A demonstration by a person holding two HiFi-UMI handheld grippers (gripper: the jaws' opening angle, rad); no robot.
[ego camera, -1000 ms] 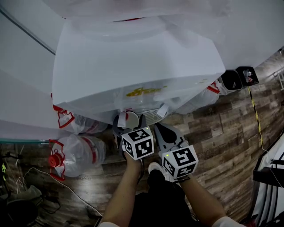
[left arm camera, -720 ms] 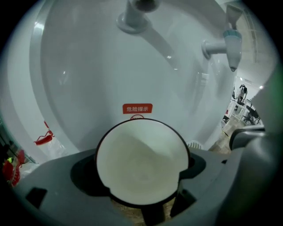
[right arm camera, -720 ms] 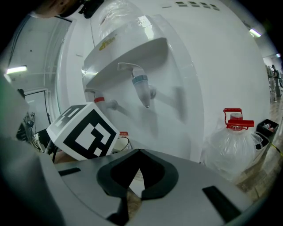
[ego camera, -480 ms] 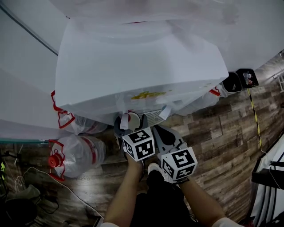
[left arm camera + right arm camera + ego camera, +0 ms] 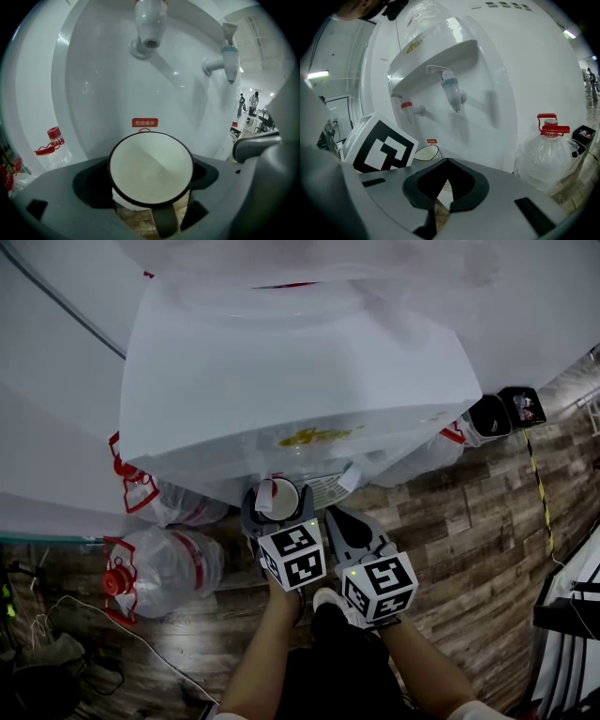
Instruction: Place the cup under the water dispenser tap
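Note:
The cup (image 5: pixel 279 496) is white inside with a dark rim, and my left gripper (image 5: pixel 278 502) is shut on it at the foot of the white water dispenser (image 5: pixel 291 381). In the left gripper view the cup (image 5: pixel 151 166) sits upright between the jaws of the left gripper (image 5: pixel 151 180), low in front of the red tap (image 5: pixel 150 23). The blue tap (image 5: pixel 228 51) is to the right. My right gripper (image 5: pixel 339 519) hovers just right of the cup. In its own view the right gripper (image 5: pixel 447 185) is shut and holds nothing.
Large clear water bottles with red caps lie on the wooden floor at left (image 5: pixel 164 563), and one stands right of the dispenser (image 5: pixel 546 154). Black bins (image 5: pixel 506 407) and a yellow cable (image 5: pixel 539 484) are at right. Loose cables lie at lower left (image 5: pixel 56 629).
My left gripper and the cup have shifted slightly back towards me, so more of the cup's rim shows below the dispenser's overhang. The right gripper has barely moved.

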